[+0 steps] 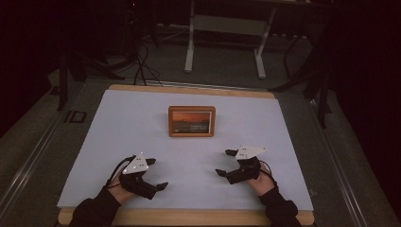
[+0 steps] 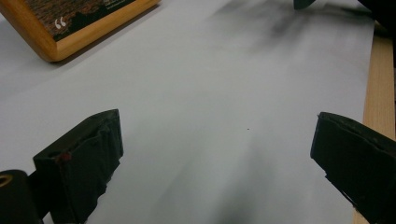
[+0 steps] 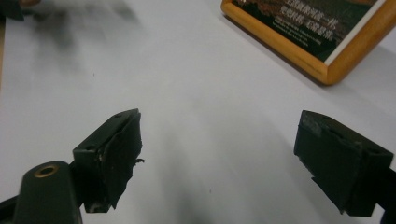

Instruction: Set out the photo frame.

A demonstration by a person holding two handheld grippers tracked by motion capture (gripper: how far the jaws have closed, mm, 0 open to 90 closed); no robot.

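Both hands sit low at the near edge of the table (image 1: 189,218), sleeves just over the wooden lip, each gripper angled inward toward the middle. Left gripper (image 1: 152,174) has its jaws spread wide with nothing between them; right gripper (image 1: 226,162) is the same, gaping and empty. Between the two lies a broad stretch of bare white sheet (image 1: 189,156), and more of it runs out to either side and beyond.

Dead centre, farther back, stands the frame (image 1: 191,121), a wooden-edged picture with an orange scene, well apart from both grippers and clear of every edge of the sheet. It seems to be propped upright, though the dim light makes that hard to confirm.

Up close, the left gripper view catches one wooden corner of the frame (image 2: 60,42) at top left and a strip of the table's edge (image 2: 380,84) at right. The right gripper view shows the frame's (image 3: 327,42) corner with pale lettering on the picture, too blurred to read.
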